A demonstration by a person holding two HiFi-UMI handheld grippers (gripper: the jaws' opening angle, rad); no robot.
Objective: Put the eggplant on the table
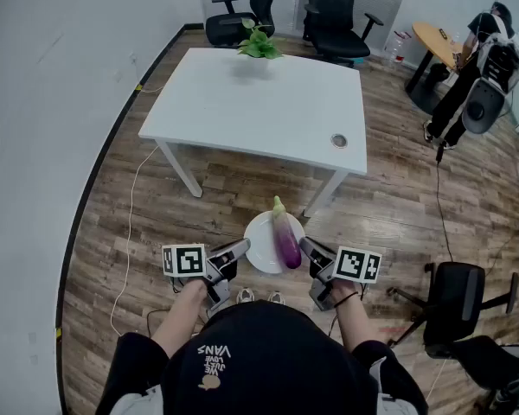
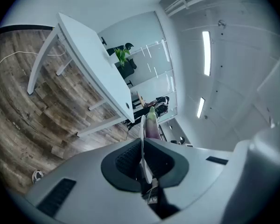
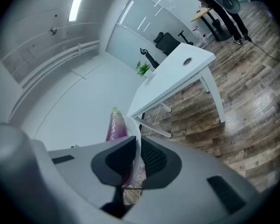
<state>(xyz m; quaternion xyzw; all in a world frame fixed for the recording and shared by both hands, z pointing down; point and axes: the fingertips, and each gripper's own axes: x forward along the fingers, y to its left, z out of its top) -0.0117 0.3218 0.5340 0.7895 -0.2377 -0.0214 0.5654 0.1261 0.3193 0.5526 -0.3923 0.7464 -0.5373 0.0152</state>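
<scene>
Left gripper view: we note left gripper [image 2: 142, 149] jaws clamped on rim of round white plate [image 2: 142, 124]. Right gripper view: right gripper [image 3: 133, 148] jaws clamped on opposite rim. We see long purple eggplant with green tip [image 1: 286, 240] lying on plate, carried above wooden plank floor [image 1: 156, 188], near white rectangular table [image 1: 259, 102], not touching it.

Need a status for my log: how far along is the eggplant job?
Done: left tongs and right tongs are shut on the plate. In hand: the eggplant lies on it, carried above the floor. Left: reach the white table and set it down.
</scene>
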